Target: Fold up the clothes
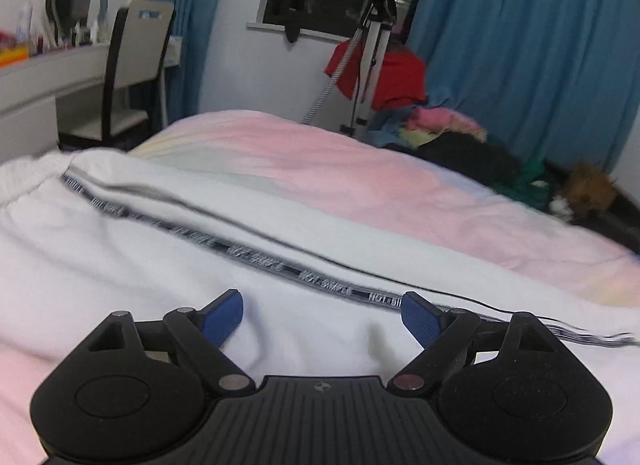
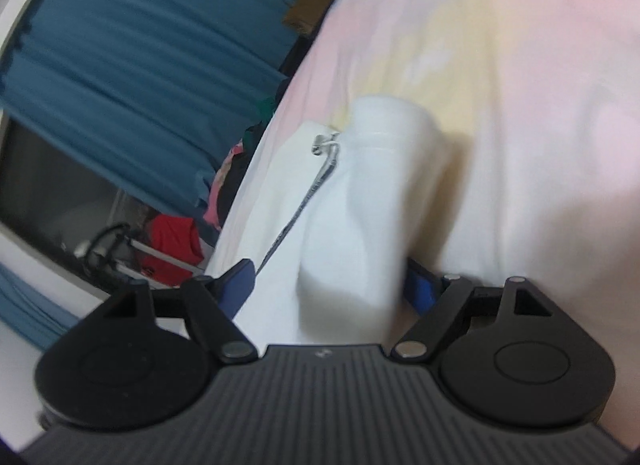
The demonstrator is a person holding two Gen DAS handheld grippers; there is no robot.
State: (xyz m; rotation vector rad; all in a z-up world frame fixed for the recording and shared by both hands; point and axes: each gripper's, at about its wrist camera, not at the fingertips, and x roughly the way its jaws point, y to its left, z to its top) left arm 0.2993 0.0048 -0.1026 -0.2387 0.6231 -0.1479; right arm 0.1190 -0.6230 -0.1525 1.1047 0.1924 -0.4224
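A white garment (image 1: 120,249) with a black lettered stripe (image 1: 256,257) lies spread on the pastel pink bedspread (image 1: 360,177). My left gripper (image 1: 322,315) is open just above the white cloth, holding nothing. In the right wrist view the same white garment (image 2: 360,193) shows a folded end with a dark stripe and a metal zip pull (image 2: 326,143). My right gripper (image 2: 332,285) is open, its blue pads (image 2: 240,285) standing on either side of a raised fold of the white cloth, not closed on it.
A pile of mixed clothes (image 1: 460,137) lies at the bed's far edge by a tripod (image 1: 372,53) with a red garment (image 1: 392,81). Blue curtains (image 1: 520,45), a window, a chair (image 1: 136,65) and a desk (image 1: 40,73) stand beyond.
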